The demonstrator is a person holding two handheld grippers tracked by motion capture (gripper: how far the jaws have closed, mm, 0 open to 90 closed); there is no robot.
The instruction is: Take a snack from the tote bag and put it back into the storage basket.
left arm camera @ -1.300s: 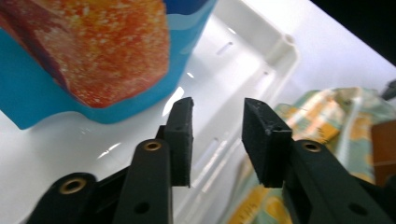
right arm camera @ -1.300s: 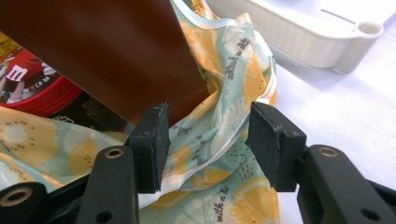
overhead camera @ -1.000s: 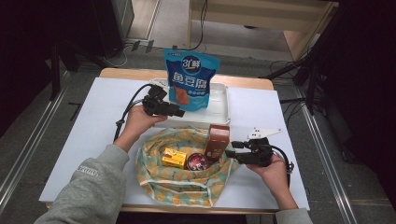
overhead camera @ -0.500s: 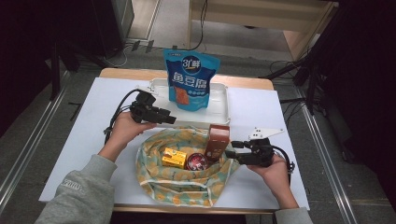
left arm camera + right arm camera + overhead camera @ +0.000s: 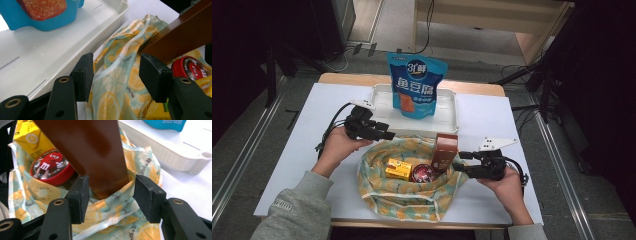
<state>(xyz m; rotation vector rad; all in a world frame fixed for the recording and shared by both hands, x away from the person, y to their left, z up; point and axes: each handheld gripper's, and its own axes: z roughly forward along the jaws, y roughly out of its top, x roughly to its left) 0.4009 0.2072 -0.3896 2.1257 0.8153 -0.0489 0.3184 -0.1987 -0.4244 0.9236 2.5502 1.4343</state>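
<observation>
Since a second ago the left gripper (image 5: pixel 388 135) has slid back from the blue stand-up snack pouch with the orange window (image 5: pixel 415 85) toward about 8 o'clock, and that pouch stands on its own in the white plastic tray (image 5: pixel 447 112) at the table's 12 o'clock side. Its jaws have just been opening. In the left gripper view (image 5: pixel 115 75) they're spread wide with nothing pinched; you just see the yellow-and-teal lemon-print cloth bag (image 5: pixel 120 82) through the gap, so it's let go of everything. That gripper now sits just off the tray's front left corner, near the bag's rim at roughly 10 o'clock of the bag.

Right gripper (image 5: pixel 456 166) hasn't really gone anywhere. It's parked at the bag's 3 o'clock edge, pointing in at the tall brown cardboard box (image 5: pixel 445 152) that stands in the bag (image 5: pixel 412 197). In the right gripper view (image 5: pixel 110 197) the jaws straddle the bottom of that box (image 5: pixel 85 150) with some bag cloth bunched under it. There's a visible sliver of gap on both sides, so the pads look not quite pressing, more around it than clamped.

Inside the bag, at about 9 o'clock of the brown box, sits a round red candy tin with a cartoon character on the lid (image 5: pixel 51 166), and just past that a small yellow carton (image 5: pixel 398 168). Tin and carton are touching or very nearly.

White table (image 5: pixel 302 150) underneath it all.
</observation>
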